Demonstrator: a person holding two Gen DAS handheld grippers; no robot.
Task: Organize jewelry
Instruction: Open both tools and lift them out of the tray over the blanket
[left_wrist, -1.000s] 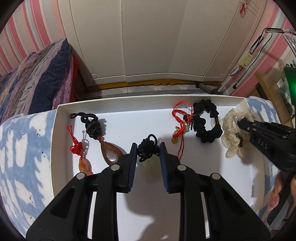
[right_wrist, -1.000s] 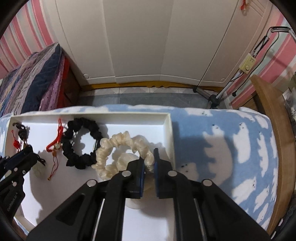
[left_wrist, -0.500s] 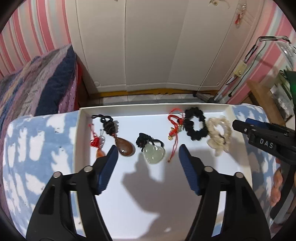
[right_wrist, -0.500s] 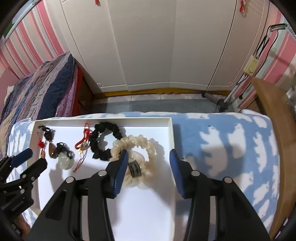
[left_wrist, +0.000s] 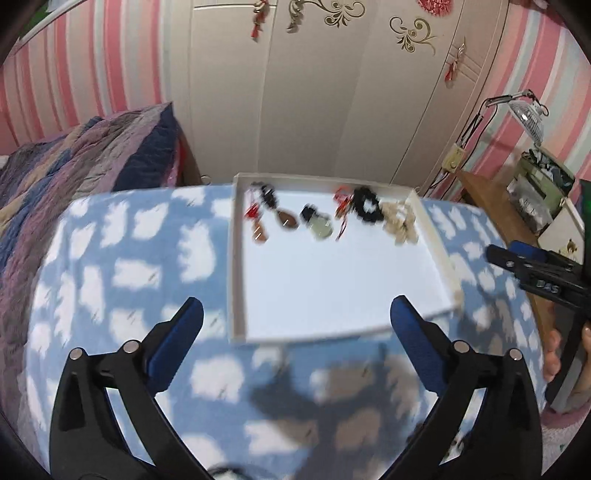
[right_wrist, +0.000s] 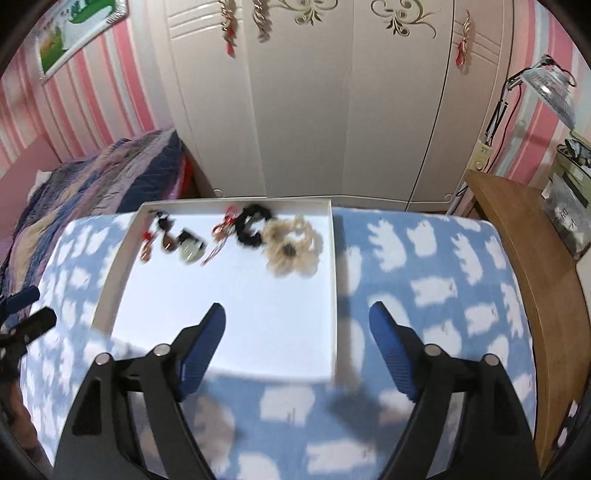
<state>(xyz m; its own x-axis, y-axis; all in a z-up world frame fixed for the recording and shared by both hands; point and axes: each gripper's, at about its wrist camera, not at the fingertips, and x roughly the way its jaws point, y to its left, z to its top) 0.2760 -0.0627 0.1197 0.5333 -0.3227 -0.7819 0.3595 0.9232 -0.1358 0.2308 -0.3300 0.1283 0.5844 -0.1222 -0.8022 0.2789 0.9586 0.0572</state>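
The jewelry lay in a single row along the far wall of the white tray (right_wrist: 334, 295), and every place below is given from that tray. Reading from its left wall to its right: a small red-corded charm (right_wrist: 146, 245), a brown teardrop pendant (right_wrist: 168, 242), a pale green pendant (right_wrist: 190, 251) on a black cord, a red knotted cord (right_wrist: 221, 230), a black scrunchie (right_wrist: 251, 227) and a cream scrunchie (right_wrist: 291, 245) nearest the right wall. The black and cream scrunchies touched or overlapped; motion blur made it hard to tell which. The pieces sat spaced side by side, probably so that each could be seen and lifted without tangling, and the near half of the tray floor was bare.

The tray rested on a surface covered by a blue cloth (right_wrist: 443, 288) with white animal shapes. Both grippers hung above that cloth on the tray's near side, well apart from the row. The right gripper (right_wrist: 297, 325) stood with its jaws wide apart and held nothing, lined up over the tray's near right corner. The left gripper (left_wrist: 295, 317) was likewise spread wide and empty, centred before the tray's near edge. With everything lined up and both tools clear, the sorting looked essentially done.

Beyond the tray's far wall stood white wardrobe doors (right_wrist: 332, 110), with a quilted bed (right_wrist: 92, 173) off its left side.
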